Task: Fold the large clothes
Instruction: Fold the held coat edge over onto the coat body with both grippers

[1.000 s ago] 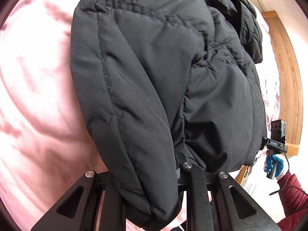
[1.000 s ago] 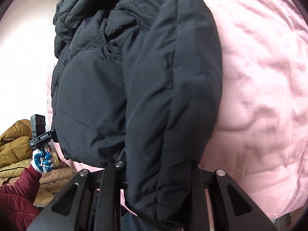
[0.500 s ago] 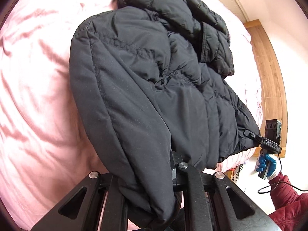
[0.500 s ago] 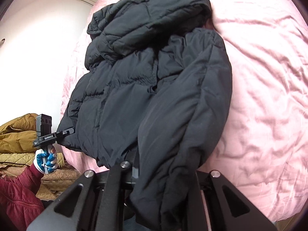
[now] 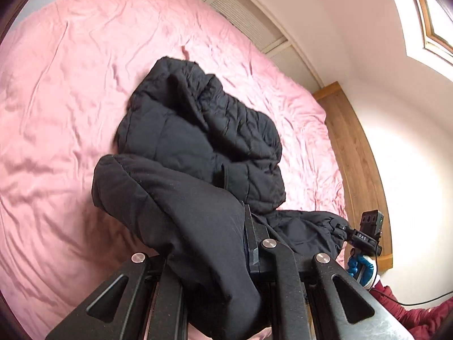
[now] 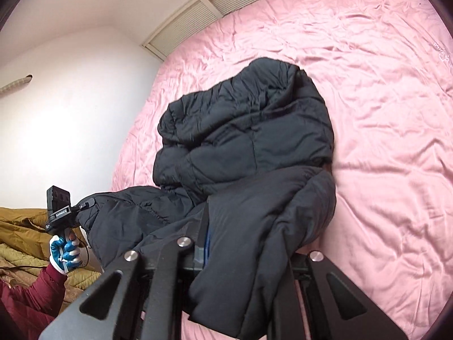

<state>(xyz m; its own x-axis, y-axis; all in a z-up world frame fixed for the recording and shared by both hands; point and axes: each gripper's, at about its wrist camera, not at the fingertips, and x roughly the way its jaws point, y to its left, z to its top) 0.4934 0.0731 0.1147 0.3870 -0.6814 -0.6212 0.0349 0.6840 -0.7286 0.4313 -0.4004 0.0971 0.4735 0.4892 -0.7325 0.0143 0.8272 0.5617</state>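
A black puffer jacket [image 5: 198,147] lies crumpled on the pink bed [image 5: 56,85]; it also shows in the right wrist view [image 6: 249,141]. My left gripper [image 5: 226,243] is shut on the jacket's near hem, which drapes over its fingers. My right gripper [image 6: 226,240] is shut on the hem at the other corner. Each gripper shows in the other's view, the right one [image 5: 365,235] and the left one [image 6: 61,212], clamping the hem's far corner. The fingertips are hidden under fabric.
A wooden bed frame [image 5: 356,153] runs along the bed's right side. A white wall [image 6: 70,113] and a slatted panel [image 6: 203,14] stand behind the bed. Mustard-coloured clothes [image 6: 22,238] lie piled at the left beside the bed.
Both grippers have pulled back and down with the hem. The jacket, earlier stretched up filling the views, has dropped onto the bed and bunched up farther away.
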